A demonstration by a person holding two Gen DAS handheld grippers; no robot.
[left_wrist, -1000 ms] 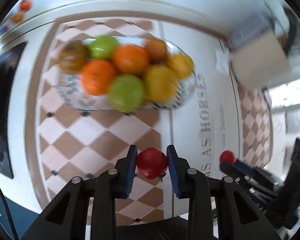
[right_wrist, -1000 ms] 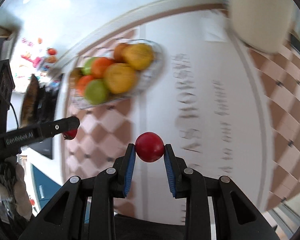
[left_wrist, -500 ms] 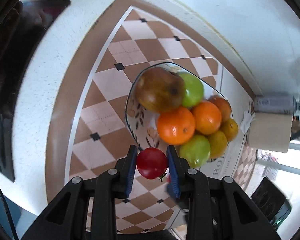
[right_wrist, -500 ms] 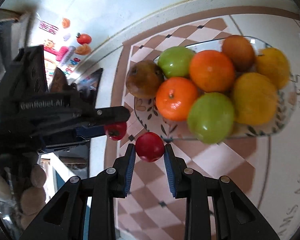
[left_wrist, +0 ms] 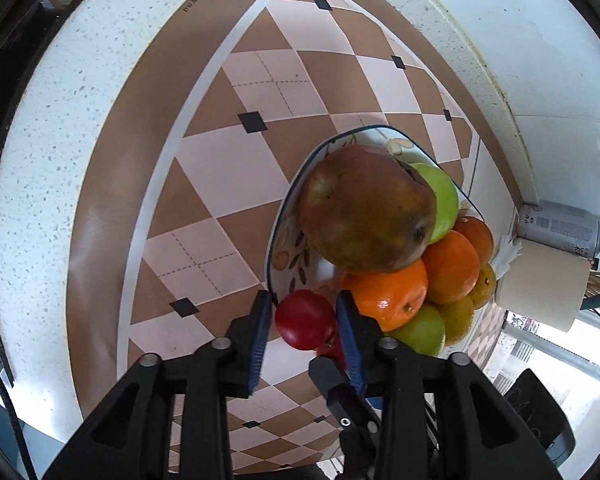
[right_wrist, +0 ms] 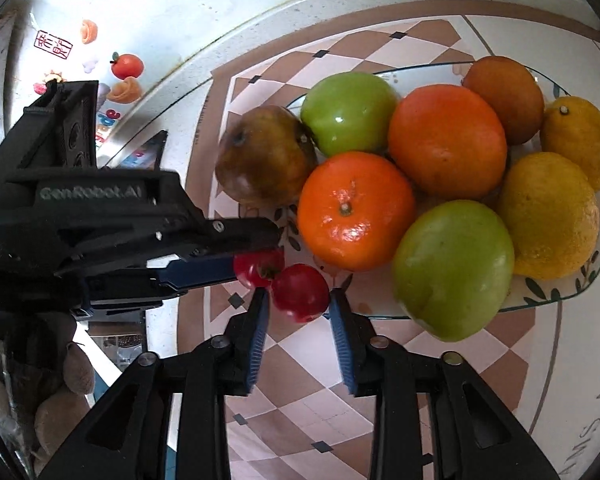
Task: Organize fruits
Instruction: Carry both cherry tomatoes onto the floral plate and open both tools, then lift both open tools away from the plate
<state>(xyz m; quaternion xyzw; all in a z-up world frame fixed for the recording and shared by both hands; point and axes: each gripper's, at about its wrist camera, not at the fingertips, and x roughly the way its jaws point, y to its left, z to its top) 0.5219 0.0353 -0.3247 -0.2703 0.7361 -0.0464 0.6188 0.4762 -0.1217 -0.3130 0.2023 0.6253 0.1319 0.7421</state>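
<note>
My left gripper (left_wrist: 305, 322) is shut on a small red fruit (left_wrist: 306, 319) at the near rim of the glass fruit plate (left_wrist: 278, 236). It also shows in the right wrist view (right_wrist: 256, 256), holding that fruit (right_wrist: 259, 269). My right gripper (right_wrist: 298, 304) holds a second small red fruit (right_wrist: 300, 297) right beside it, over the plate's near left corner (right_wrist: 556, 300); its jaws look slightly spread. The plate holds a brown pear (left_wrist: 366, 208), green apples (right_wrist: 454, 270), oranges (right_wrist: 356, 216) and lemons (right_wrist: 548, 216).
The plate sits on a brown-and-cream checkered mat (left_wrist: 220, 168) on a white speckled counter (left_wrist: 52, 128). A paper roll (left_wrist: 540, 284) and a can (left_wrist: 560, 228) stand beyond the plate. Fruit magnets (right_wrist: 126, 66) hang on the wall at the far left.
Both grippers have carried their red fruits from above the mat to the plate's near left corner, and the two fruits now almost touch. The right jaws look a little wider.
</note>
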